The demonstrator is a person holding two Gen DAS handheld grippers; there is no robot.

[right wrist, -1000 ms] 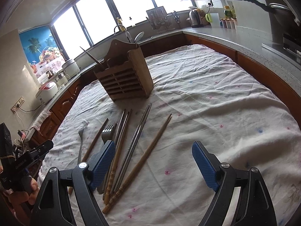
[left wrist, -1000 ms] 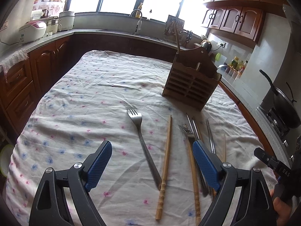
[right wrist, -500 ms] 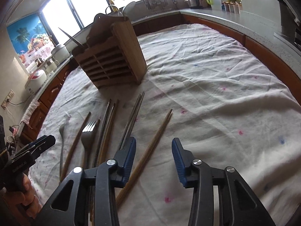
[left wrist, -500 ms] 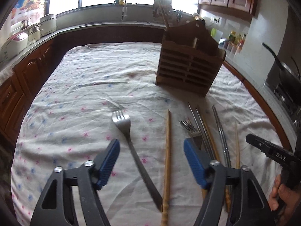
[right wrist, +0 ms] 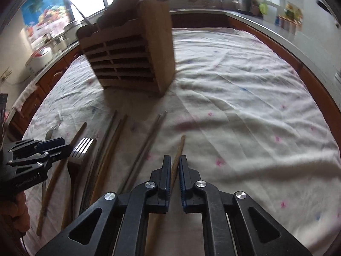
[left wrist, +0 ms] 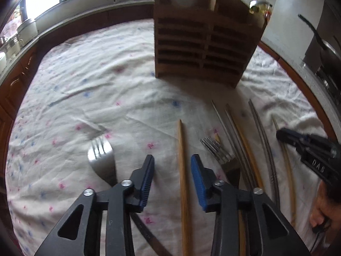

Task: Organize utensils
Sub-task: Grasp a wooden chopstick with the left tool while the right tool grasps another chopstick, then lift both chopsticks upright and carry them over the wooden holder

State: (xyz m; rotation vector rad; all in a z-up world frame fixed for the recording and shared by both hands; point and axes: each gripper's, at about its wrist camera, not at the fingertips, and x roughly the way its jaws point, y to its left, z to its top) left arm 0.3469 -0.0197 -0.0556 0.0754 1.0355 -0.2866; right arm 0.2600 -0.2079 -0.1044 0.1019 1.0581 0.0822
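A slatted wooden utensil holder (left wrist: 204, 42) stands upright at the back of the cloth-covered table; it also shows in the right wrist view (right wrist: 132, 57). My left gripper (left wrist: 172, 164) is open, low over the cloth, with a wooden chopstick (left wrist: 182, 166) lying between its fingers. A steel fork (left wrist: 102, 157) lies just to its left. A second fork (left wrist: 217, 149), metal chopsticks (left wrist: 262, 136) and more wooden chopsticks lie to its right. My right gripper (right wrist: 174, 166) is shut on the rightmost wooden chopstick (right wrist: 178, 151), which still lies along the cloth.
The flowered white cloth (right wrist: 245, 111) covers the whole table. Kitchen counters surround it, with rice cookers (right wrist: 40, 57) on the left and a kettle (right wrist: 244, 0) at the back. A dark pan (left wrist: 324, 49) sits on the stove at the right.
Both grippers moved forward and down toward the utensils. The right gripper closed from wide open onto the rightmost wooden chopstick. The left gripper narrowed around another wooden chopstick.
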